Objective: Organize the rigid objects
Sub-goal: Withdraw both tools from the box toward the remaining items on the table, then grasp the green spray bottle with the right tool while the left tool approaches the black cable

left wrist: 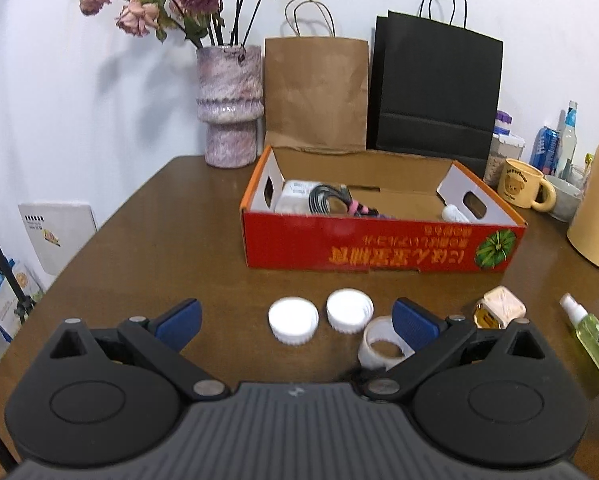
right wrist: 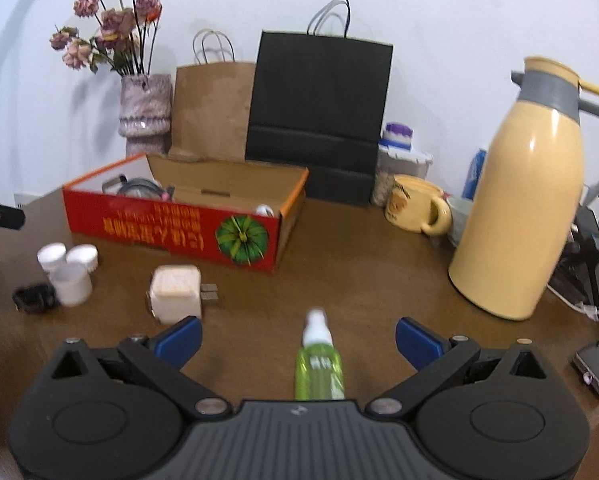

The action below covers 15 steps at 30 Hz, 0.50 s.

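Observation:
A red cardboard box [left wrist: 379, 246] [right wrist: 171, 236] stands open on the brown table, with a cable and white items inside. In front of it sit two white caps [left wrist: 293, 320] [left wrist: 349, 310], a white tape roll [left wrist: 381, 346], a pale pink charger [left wrist: 501, 306] [right wrist: 176, 292] and a green spray bottle [left wrist: 589, 338] [right wrist: 319, 364]. My left gripper [left wrist: 297, 322] is open, low over the table, with one cap between its fingers. My right gripper [right wrist: 299, 340] is open with the spray bottle lying between its fingers.
A vase of dried roses [left wrist: 229, 104], a brown paper bag [left wrist: 315, 92] and a black bag [left wrist: 435, 92] stand behind the box. A yellow mug [right wrist: 417, 204], a tall yellow thermos [right wrist: 527, 208], jars and cables crowd the right side. A small black object [right wrist: 33, 298] lies near the caps.

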Each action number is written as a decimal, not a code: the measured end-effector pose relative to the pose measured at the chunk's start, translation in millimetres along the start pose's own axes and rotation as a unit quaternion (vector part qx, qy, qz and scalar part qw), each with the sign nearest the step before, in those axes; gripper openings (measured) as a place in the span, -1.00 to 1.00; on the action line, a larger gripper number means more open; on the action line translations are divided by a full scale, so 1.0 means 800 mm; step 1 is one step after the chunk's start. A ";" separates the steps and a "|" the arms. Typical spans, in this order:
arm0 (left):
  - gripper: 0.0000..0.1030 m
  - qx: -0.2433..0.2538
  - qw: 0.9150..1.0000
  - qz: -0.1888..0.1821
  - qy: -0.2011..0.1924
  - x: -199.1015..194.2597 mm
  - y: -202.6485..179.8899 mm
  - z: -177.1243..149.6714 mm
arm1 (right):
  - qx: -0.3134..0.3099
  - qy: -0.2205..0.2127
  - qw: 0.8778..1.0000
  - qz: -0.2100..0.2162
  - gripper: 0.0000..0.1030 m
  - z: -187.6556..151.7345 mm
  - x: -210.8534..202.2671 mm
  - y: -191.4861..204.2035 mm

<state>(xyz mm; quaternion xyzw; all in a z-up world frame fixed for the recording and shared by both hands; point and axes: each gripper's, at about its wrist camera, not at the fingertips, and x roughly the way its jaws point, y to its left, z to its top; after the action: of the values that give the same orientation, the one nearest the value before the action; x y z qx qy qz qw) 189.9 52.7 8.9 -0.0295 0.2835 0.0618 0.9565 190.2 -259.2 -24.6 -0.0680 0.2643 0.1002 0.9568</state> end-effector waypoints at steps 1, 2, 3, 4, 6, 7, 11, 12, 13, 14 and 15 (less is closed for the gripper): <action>1.00 -0.001 1.000 -0.001 0.002 0.000 0.000 -0.005 | -0.001 0.004 1.000 0.001 1.00 -0.004 0.002 -0.002; 1.00 -0.002 1.000 -0.002 0.004 0.001 0.000 -0.008 | -0.001 0.011 1.000 0.002 1.00 -0.009 0.005 -0.005; 1.00 -0.005 1.000 -0.003 0.007 0.002 0.000 -0.012 | -0.002 0.017 1.000 0.002 1.00 -0.013 0.009 -0.007; 1.00 -0.008 1.000 -0.004 0.010 0.003 0.001 -0.015 | -0.002 0.022 1.000 0.002 1.00 -0.016 0.012 -0.009; 1.00 -0.013 1.000 -0.005 0.012 0.005 0.002 -0.020 | -0.001 0.030 1.000 0.002 1.00 -0.022 0.019 -0.012; 1.00 -0.016 1.000 -0.006 0.012 0.006 0.003 -0.022 | 0.004 0.033 0.999 0.002 1.00 -0.024 0.022 -0.014; 1.00 -0.020 1.000 -0.009 0.009 0.010 0.004 -0.028 | 0.024 0.030 0.999 0.002 1.00 -0.029 0.030 -0.018; 1.00 -0.019 1.000 -0.009 0.008 0.010 0.005 -0.029 | 0.028 0.028 0.999 0.000 1.00 -0.030 0.032 -0.019; 1.00 -0.020 1.000 -0.010 0.007 0.011 0.005 -0.029 | 0.032 0.028 0.999 -0.003 1.00 -0.030 0.034 -0.020; 1.00 -0.020 1.000 -0.011 0.006 0.011 0.005 -0.030 | 0.035 0.031 0.999 -0.007 0.99 -0.031 0.036 -0.020; 1.00 -0.019 1.000 -0.012 0.006 0.011 0.005 -0.030 | 0.037 0.035 0.999 -0.008 0.96 -0.031 0.037 -0.021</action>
<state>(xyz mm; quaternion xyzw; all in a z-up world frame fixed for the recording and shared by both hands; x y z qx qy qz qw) 183.9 55.1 -16.3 -0.0512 0.2876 0.0553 0.9548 206.8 -275.4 -60.2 -0.0379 0.3008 0.0806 0.9495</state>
